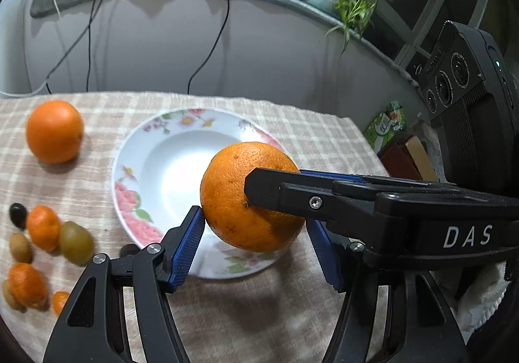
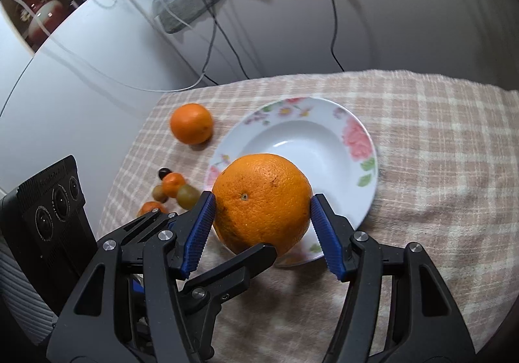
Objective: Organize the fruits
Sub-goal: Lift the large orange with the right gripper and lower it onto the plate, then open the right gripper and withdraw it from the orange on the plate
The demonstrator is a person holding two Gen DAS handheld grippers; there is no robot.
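Left wrist view looks across a checked cloth (image 1: 227, 314) that covers the table up to its far edge, where a pale wall rises with cables hanging down it. A flowered plate (image 1: 129, 187) sits mid-table with bare cloth on its near side and toward the right edge. Off the plate's left, a second orange (image 1: 54, 131) rests near the far-left corner, well apart from the rim. Along the left edge lies a cluster of small fruits (image 1: 48, 243): little oranges, greenish ones and a dark one, close together and just beside the plate's left rim.

A large orange (image 1: 251, 197) is held above the plate's near rim. Both tongs meet on it. The left gripper (image 1: 256, 233) stands wide apart, its blue pads at either flank of the orange; the left pad touches the skin, while the right pad's contact is hidden behind the fruit. The right gripper (image 1: 275, 187) reaches in from the right, one black finger laid across the orange's front.

From the right wrist view, the right gripper (image 2: 262, 217) is spread to the orange's (image 2: 262, 200) full width, both pads pressed against its sides, gripping it. The left gripper's finger (image 2: 246, 260) crosses under the fruit. Beyond it the plate (image 2: 356, 135) is bare, and open cloth (image 2: 438, 168) runs to the right edge.
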